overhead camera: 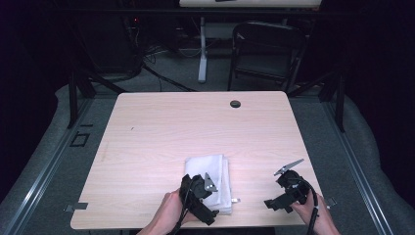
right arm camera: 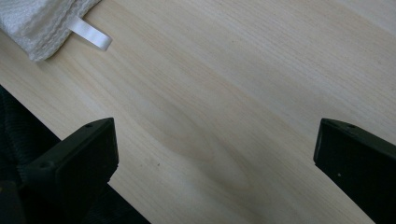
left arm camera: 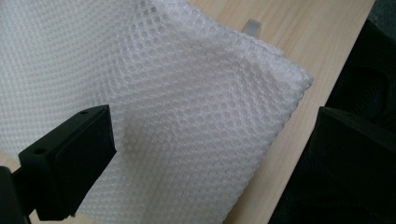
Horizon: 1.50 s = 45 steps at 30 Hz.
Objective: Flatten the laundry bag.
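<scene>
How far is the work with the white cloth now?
The cloth already lies folded near the table's front edge. The left tongs hover open over its corner, gripping nothing yet. The right tongs wait open over bare wood. Any further folding remains.

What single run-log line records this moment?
left gripper: open, over folded white mesh cloth | right gripper: open, above bare table | cloth: not gripped
</scene>
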### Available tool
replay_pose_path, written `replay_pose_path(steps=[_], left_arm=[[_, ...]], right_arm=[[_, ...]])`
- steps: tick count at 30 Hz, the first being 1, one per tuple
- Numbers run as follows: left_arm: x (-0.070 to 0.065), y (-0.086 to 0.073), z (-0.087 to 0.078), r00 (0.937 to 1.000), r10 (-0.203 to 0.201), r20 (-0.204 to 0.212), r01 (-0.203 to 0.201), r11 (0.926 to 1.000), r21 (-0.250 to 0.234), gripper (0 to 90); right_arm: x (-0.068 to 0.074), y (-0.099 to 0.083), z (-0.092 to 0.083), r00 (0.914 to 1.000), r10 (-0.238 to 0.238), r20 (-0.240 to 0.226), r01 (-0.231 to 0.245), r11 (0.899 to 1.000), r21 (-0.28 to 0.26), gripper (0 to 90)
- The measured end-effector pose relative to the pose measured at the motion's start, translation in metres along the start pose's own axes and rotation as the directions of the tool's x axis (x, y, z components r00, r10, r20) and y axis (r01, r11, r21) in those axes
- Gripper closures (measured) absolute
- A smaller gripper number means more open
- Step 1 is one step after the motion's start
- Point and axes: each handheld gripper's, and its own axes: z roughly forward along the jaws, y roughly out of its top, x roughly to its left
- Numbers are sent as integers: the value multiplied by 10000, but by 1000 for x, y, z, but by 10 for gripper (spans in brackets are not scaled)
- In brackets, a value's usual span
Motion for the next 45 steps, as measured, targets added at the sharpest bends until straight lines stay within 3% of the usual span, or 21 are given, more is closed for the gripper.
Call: replay_pose_path(steps=[3, 6, 8, 10, 15, 20, 23, 26, 27, 28, 33, 35, 45], left_arm=[[-4, 3, 4, 9994, 182, -297, -177, 9997, 160, 26], [-6, 5, 7, 9983, 286, -508, -280, 9995, 114, 74], [-7, 6, 7, 9984, 291, -494, -290, 9996, 13, 174], [-8, 5, 7, 9981, 316, -523, -324, 9994, -129, 191], [-13, 3, 2, 9921, 631, -1086, -701, 9956, -621, 279], [-15, 2, 0, 9923, 784, -956, -865, 9927, -844, 396], [-14, 0, -2, 9948, 827, -590, -882, 9913, -972, 507], [-12, -1, -3, 9969, 676, -399, -717, 9912, -1110, 589], [-11, -2, -4, 9974, 616, -372, -655, 9911, -1159, 617], [-11, -2, -4, 9974, 603, -387, -643, 9914, -1143, 639], [-11, -2, -5, 9968, 665, -445, -710, 9915, -1086, 660], [-10, -2, -6, 9969, 658, -423, -700, 9917, -1082, 696], [-9, -3, -9, 9966, 639, -513, -699, 9894, -1272, 845]], right_arm=[[1, -2, 1, 9995, 313, 8, -313, 9989, -339, 0], [0, 0, 0, 10000, -1, 0, 1, 10000, -13, 0], [0, 0, 0, 9999, 17, -134, -17, 10000, 18, 0], [0, 0, 0, 9998, 38, -191, -40, 10000, -83, 0], [2, -1, 1, 9997, 183, -177, -187, 9995, -248, 0], [2, 0, -1, 9998, -68, -173, 67, 10000, -61, 6], [3, 0, -1, 9998, -97, -192, 94, 9999, -136, 10], [4, 1, -2, 9993, -299, -241, 297, 9995, -102, 27], [5, 0, 0, 9992, -156, -374, 141, 9991, -387, 34], [5, 1, -2, 9989, -364, -301, 358, 9991, -211, 38], [8, 2, -3, 9984, -443, -360, 429, 9983, -405, 49], [9, 2, -4, 9984, -541, -172, 534, 9979, -374, 50], [10, 3, -6, 9984, -516, -248, 503, 9975, -504, 54]])
